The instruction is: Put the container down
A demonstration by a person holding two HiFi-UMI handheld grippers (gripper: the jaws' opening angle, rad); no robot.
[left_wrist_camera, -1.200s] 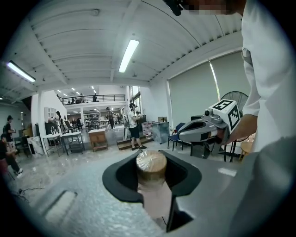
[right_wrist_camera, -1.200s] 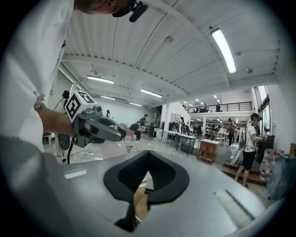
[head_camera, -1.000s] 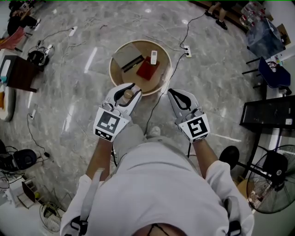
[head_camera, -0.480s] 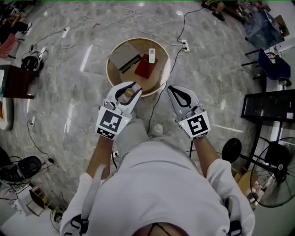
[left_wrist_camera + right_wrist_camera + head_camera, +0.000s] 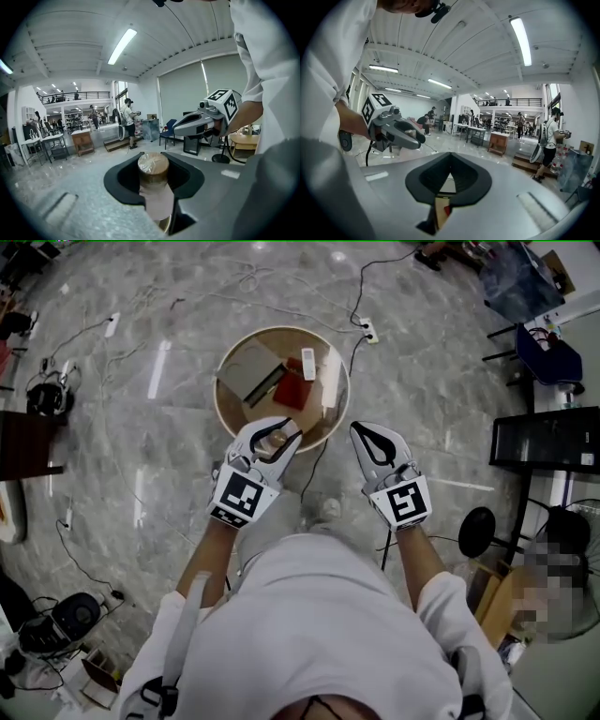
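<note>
Our left gripper (image 5: 278,430) clamps a small cylindrical container (image 5: 153,169), brown film-wrapped lid, pale body; our right gripper (image 5: 365,431) sits closed, empty.

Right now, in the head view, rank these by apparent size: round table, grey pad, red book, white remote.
Largest to smallest: round table, grey pad, red book, white remote. All sit on the table, so nearness hardly skews it.

Left gripper (image 5: 278,430) clamps the container (image 5: 153,169), arm stretched forward. Right gripper (image 5: 362,431) hangs alongside, jaws together, empty.
</note>
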